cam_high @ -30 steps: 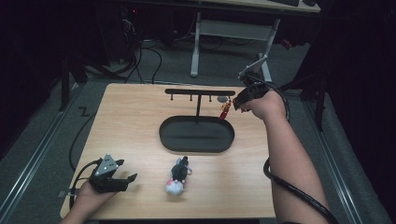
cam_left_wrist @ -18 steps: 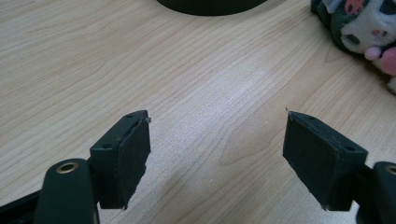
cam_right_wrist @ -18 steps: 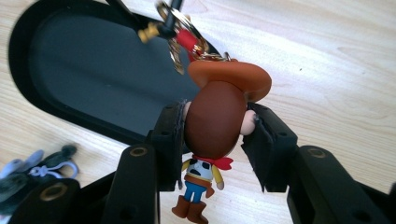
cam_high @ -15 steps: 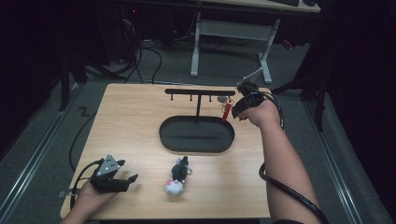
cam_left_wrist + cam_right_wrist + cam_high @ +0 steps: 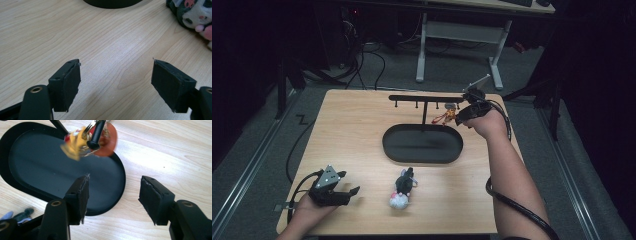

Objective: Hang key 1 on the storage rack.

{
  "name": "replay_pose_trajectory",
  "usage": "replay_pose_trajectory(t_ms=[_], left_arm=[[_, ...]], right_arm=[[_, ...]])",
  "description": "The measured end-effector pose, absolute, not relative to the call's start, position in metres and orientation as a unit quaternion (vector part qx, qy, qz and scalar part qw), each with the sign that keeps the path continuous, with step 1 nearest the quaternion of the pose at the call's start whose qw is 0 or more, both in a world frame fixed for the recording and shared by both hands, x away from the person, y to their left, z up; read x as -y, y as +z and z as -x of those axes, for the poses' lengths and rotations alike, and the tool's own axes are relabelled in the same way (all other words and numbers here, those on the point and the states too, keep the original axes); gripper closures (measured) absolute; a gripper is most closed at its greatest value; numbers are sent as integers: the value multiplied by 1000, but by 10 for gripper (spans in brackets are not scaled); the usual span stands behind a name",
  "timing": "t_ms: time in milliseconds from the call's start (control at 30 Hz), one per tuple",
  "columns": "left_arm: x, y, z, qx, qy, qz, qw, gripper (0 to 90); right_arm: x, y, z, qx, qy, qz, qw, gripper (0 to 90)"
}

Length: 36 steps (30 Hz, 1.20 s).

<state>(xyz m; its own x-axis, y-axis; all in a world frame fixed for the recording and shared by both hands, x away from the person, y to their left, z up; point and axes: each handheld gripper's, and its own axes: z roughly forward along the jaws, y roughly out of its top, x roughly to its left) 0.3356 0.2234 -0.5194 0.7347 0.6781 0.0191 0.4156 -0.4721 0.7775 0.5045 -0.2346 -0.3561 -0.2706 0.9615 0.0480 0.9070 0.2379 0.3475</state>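
A black hook rack [image 5: 427, 98] stands on an oval black tray [image 5: 422, 145] at the middle of the wooden table. A red and yellow keychain [image 5: 447, 118] hangs from a peg near the rack's right end; it looks blurred in the right gripper view [image 5: 82, 140]. My right gripper [image 5: 459, 120] is just right of the keychain, open [image 5: 113, 197], with nothing between its jaws. A small grey and white plush toy [image 5: 402, 189] lies in front of the tray. My left gripper [image 5: 351, 193] rests open on the table's near left, with the plush [image 5: 192, 12] off to one side.
The oval tray's rim [image 5: 117, 192] lies under the right gripper's jaws. Bare wood [image 5: 105, 45] stretches ahead of the left gripper. The table's right edge [image 5: 512, 135] is close to the right hand. Desk legs and cables stand on the floor beyond the table.
The right hand has shifted slightly left and toward me, staying beside the keychain. The left gripper and the plush have not moved.
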Motion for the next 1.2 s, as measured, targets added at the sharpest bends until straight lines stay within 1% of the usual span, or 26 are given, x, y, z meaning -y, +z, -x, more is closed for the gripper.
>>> replay_pose_trajectory(t_ms=[167, 300, 333, 367, 400, 433, 467, 500, 533, 567, 600, 667, 733, 767, 867, 1200], left_arm=[[-222, -519, -335, -323, 165, -843, 398, 238], [-220, -518, -335, -320, 164, -843, 399, 250], [-219, -518, -335, -318, 163, -844, 401, 252], [-219, -518, -335, -318, 163, -844, 401, 254], [-217, -518, -334, -316, 165, -844, 401, 257], [-217, -518, -334, -316, 165, -844, 401, 259], [-216, -517, -334, -316, 162, -845, 401, 261], [-216, -517, -334, -314, 162, -845, 400, 261], [-214, -517, -333, -314, 163, -844, 403, 265], [-214, -517, -333, -314, 163, -844, 403, 268], [-213, -517, -333, -313, 163, -844, 404, 270], [-212, -517, -332, -313, 162, -845, 403, 272], [-211, -517, -332, -314, 160, -845, 403, 279], [-211, -517, -332, -314, 160, -845, 403, 283], [-210, -518, -331, -315, 159, -845, 402, 286], [-207, -518, -326, -312, 160, -844, 407, 322]], right_arm=[[240, -354, -490, -783, 163, -590, 110, 392], [243, -358, -477, -784, 173, -584, 119, 378], [244, -363, -466, -787, 182, -576, 127, 380], [244, -363, -466, -787, 182, -576, 127, 380], [245, -371, -455, -793, 185, -565, 132, 378], [245, -371, -455, -793, 185, -565, 132, 378], [247, -381, -443, -788, 201, -568, 127, 378], [247, -381, -443, -788, 201, -568, 127, 378], [248, -391, -432, -793, 203, -558, 136, 373], [248, -391, -432, -793, 203, -558, 136, 373], [249, -400, -421, -796, 208, -551, 142, 371], [250, -405, -415, -796, 211, -548, 146, 371], [249, -417, -400, -797, 221, -539, 158, 371], [249, -417, -400, -797, 221, -539, 158, 371], [248, -429, -384, -797, 235, -530, 170, 371], [238, -475, -338, -791, 277, -504, 209, 360]])
